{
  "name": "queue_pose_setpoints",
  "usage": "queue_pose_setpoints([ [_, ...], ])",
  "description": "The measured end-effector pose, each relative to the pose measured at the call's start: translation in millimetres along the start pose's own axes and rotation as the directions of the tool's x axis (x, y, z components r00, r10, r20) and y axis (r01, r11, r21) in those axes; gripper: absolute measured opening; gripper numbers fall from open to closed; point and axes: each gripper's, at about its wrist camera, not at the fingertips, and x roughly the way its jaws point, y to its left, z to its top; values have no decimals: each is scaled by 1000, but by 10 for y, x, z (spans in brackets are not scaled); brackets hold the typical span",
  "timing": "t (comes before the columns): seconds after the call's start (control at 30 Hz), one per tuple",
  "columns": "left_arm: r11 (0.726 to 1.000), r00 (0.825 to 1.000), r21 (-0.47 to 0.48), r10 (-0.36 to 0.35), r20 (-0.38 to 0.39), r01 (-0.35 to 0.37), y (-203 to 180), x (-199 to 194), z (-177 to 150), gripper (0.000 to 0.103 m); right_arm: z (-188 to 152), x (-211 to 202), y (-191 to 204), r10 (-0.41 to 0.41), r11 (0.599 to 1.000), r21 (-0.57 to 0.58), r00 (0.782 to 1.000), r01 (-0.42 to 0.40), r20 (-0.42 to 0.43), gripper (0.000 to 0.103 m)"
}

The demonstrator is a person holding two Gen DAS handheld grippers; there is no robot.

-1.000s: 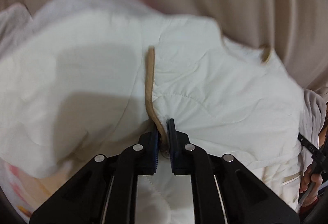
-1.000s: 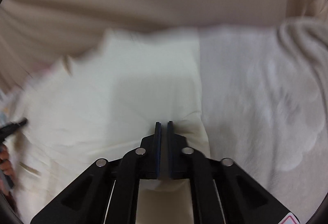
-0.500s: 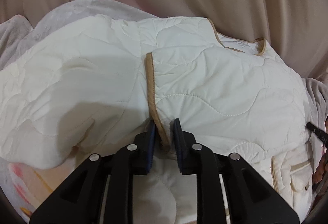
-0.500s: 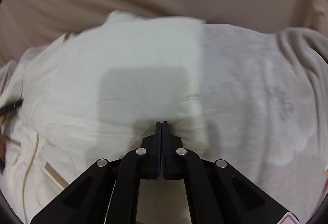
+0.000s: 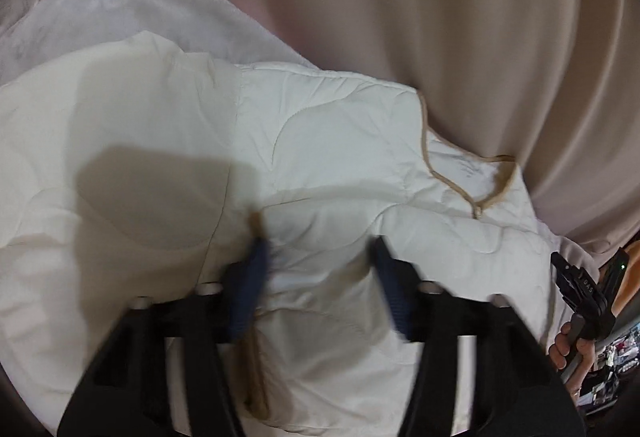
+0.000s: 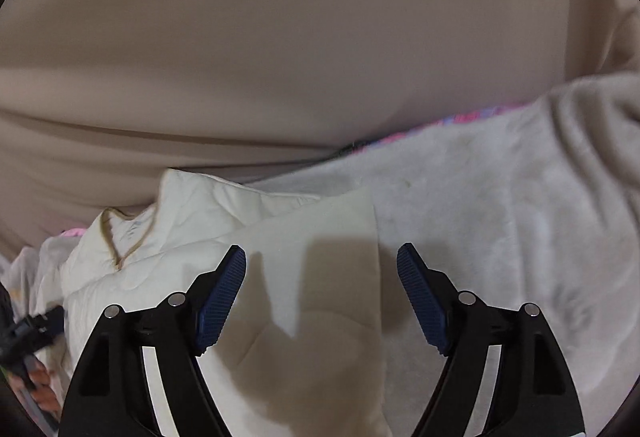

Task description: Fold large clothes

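Observation:
A cream quilted jacket [image 5: 340, 141] with tan trim lies folded on a grey fleece blanket [image 5: 120, 9]. My left gripper [image 5: 320, 257] hovers blurred over its near part. Its jaws are opening and stand apart, with only the jacket's surface below them and the tan edge beside the left pad. In the right wrist view the jacket [image 6: 192, 205] fills the lower left. My right gripper [image 6: 322, 257] is over the jacket's right edge, its jaws opening wide and nothing pressed between the pads. The right gripper [image 5: 580, 289] also shows at the left wrist view's right edge, held by a hand.
Beige draped fabric [image 6: 280, 37] rises behind the jacket in both views. The grey fleece blanket [image 6: 500, 217] spreads to the right of the jacket. A strip of pink patterned cloth [image 6: 460, 121] shows at the blanket's far edge.
Both grippers, shut on the jacket before, have let go and opened. Both have drawn back and up from the jacket, which now lies flat.

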Motion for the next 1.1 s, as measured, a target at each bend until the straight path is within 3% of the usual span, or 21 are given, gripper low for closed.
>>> queue_pose_setpoints([
  [0.03,1000,1000,11,-16,9,16,-16,5,-2,20,-35,119,-13,1,1000,5,1000,-1,-25,39],
  [0.07,999,999,21,-29,30,28,-44,-26,-3,9,-52,162,2,-2,1000,0,999,2,-36,14],
  [0.13,998,994,67,-23,111,15,-122,-178,-13,8,-81,-26,48,45,999,-19,997,-44,56,11],
  [0.2,997,990,79,-25,137,14,-136,-198,-1,9,-113,-296,-57,142,989,14,975,-146,173,9],
  [0.23,997,994,74,-8,107,0,-119,-102,-7,9,-128,-303,-131,143,988,36,973,-152,181,9],
  [0.27,997,997,75,25,77,-31,-113,-1,-28,9,-145,-208,-187,105,992,47,982,-114,154,9],
  [0.33,994,998,87,63,25,-65,-120,164,-109,10,-224,201,-236,4,1000,17,1000,-3,-27,11],
  [0.37,993,997,88,70,37,-73,-135,136,-132,11,-262,247,-247,-6,1000,14,999,6,-48,13],
  [0.43,995,998,83,45,46,-49,-140,-50,-176,11,-276,0,-231,-12,999,31,1000,11,5,15],
  [0.57,993,997,119,-24,78,15,-103,-553,-386,46,-427,-713,-164,51,998,-49,996,-48,75,31],
  [0.63,986,997,163,-28,66,17,-122,-659,-540,46,-632,-987,-141,81,991,-110,995,-73,65,31],
  [0.73,976,999,214,48,-6,-45,-160,-479,-756,46,-925,-1108,-90,99,973,-209,995,-100,-12,23],
  [0.83,962,993,246,122,-8,-116,-127,-367,-868,43,-1212,-727,-55,-50,958,-286,991,13,-122,8],
  [0.9,965,989,221,147,3,-144,-79,-505,-867,42,-1279,-747,-112,-68,956,-290,991,31,-119,5],
  [0.97,969,990,201,144,2,-142,36,-712,-933,42,-1286,-992,-170,-127,960,-262,986,96,-105,18],
  [1.03,973,990,186,137,-7,-134,195,-989,-1050,43,-1373,-1362,-278,-106,964,-253,991,80,-88,24],
  [1.1,983,995,161,98,-33,-91,409,-1273,-1257,59,-1546,-1714,-401,-65,968,-247,993,40,-94,43],
])
